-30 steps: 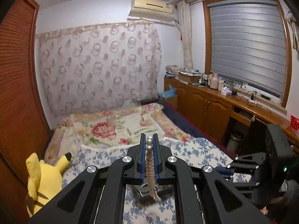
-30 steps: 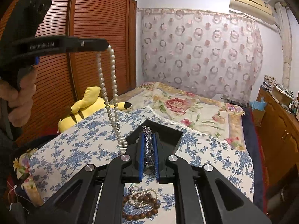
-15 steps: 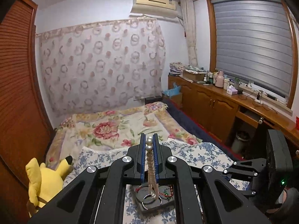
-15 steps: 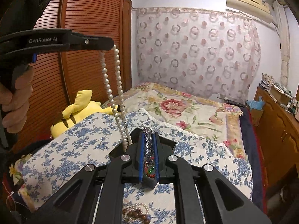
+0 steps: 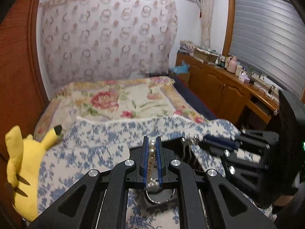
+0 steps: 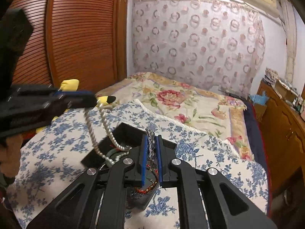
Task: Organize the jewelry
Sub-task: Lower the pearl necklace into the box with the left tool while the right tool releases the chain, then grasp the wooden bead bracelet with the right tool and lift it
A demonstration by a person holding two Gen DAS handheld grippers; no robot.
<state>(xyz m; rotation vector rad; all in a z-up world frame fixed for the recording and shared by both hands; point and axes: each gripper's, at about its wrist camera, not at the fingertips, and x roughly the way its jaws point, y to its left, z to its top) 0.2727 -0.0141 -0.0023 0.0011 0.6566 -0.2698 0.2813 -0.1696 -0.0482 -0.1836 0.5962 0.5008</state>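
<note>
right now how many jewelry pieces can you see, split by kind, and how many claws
pearl strands: 1, pearl necklace hanging from the left claw into the black tray
silver chains: 1, silver chain pinched in the right claw
claws: 2
total: 4; the tray's other pieces are too tangled to count

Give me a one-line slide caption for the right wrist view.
Right hand-held gripper clamps a silver chain over the black jewelry box as the left hand-held gripper dangles a pearl necklace into it.
</note>
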